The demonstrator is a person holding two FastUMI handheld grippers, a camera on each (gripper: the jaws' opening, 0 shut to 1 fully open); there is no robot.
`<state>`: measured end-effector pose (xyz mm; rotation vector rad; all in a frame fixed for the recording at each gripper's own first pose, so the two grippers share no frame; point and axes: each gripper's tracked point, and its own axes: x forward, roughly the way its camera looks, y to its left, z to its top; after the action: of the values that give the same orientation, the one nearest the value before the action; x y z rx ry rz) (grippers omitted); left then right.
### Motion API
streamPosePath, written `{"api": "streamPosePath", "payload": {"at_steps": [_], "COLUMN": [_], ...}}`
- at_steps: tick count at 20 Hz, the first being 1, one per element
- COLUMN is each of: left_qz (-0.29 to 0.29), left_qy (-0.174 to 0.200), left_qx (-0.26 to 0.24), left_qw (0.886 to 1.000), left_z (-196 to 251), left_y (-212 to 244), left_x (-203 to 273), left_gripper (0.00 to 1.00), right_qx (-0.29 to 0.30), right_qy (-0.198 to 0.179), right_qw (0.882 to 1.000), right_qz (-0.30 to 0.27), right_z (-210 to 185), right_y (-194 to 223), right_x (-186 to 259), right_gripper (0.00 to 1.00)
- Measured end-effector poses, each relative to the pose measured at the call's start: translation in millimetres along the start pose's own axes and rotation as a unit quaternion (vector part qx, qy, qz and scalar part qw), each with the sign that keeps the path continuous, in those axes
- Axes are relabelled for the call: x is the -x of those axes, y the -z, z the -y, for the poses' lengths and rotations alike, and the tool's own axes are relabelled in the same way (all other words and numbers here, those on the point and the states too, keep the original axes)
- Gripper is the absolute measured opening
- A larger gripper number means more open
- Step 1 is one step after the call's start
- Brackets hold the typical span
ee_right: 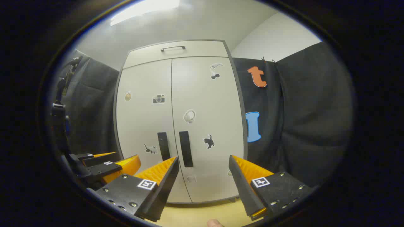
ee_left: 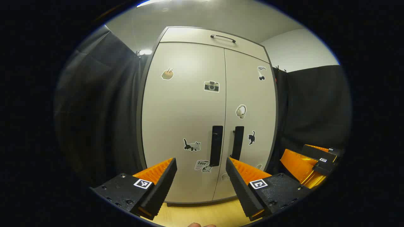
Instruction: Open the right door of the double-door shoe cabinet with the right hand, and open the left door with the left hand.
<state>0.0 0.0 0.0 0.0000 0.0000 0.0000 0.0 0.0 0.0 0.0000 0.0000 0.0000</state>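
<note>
Bright ceiling light, sharp focus, fisheye-warped edges.

Open air before both closed cabinet doors, door handles unblocked, black curtains flanking

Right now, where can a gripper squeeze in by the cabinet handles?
Free: bare wooden floor before the closed pale double-door cabinet. Crowded: the two black vertical handles flank the centre seam with little door between them. Both open grippers hover short of them.
</note>
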Motion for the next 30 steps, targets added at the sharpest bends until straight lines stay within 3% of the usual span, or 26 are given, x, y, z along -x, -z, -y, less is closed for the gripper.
{"api": "streamPosePath", "payload": {"at_steps": [4, 5, 13, 16, 20, 24, 25, 26, 30], "left_qz": [0.001, 0.000, -0.003, -0.009, -0.009, -0.005, -0.005, -0.004, -0.007], "left_qy": [-0.007, -0.007, -0.015, -0.019, -0.030, -0.038, -0.039, -0.041, -0.047], "left_qx": [0.001, 0.001, -0.006, -0.005, -0.004, -0.001, -0.002, -0.004, -0.002], "left_qw": [1.000, 1.000, 1.000, 1.000, 1.000, 0.999, 0.999, 0.999, 0.999], "left_z": [-2, -2, -13, -19, -31, -38, -40, -42, -53], "left_y": [0, 0, 5, 11, 11, 9, 9, 8, 10], "left_x": [-2, -2, -5, -8, -17, -28, -31, -34, -44], "left_gripper": [1.00, 0.96, 0.96, 0.96, 0.96, 0.96, 0.97, 0.97, 0.96], "right_qx": [0.003, 0.004, 0.009, 0.010, 0.016, 0.020, 0.020, 0.019, 0.019], "right_qy": [-0.004, -0.005, -0.011, -0.019, -0.022, -0.023, -0.022, -0.021, -0.023], "right_qw": [1.000, 1.000, 1.000, 1.000, 1.000, 0.999, 0.999, 0.999, 0.999], "right_qz": [-0.006, -0.006, -0.009, -0.018, -0.016, -0.018, -0.021, -0.023, -0.038], "right_z": [-2, -2, -15, -23, -32, -36, -37, -38, -45], "right_y": [3, 4, 9, 15, 14, 16, 17, 18, 29], "right_x": [-1, -3, -18, -29, -43, -66, -73, -80, -109], "right_gripper": [0.94, 0.94, 0.94, 0.90, 0.94, 0.94, 0.90, 0.94, 0.94]}}
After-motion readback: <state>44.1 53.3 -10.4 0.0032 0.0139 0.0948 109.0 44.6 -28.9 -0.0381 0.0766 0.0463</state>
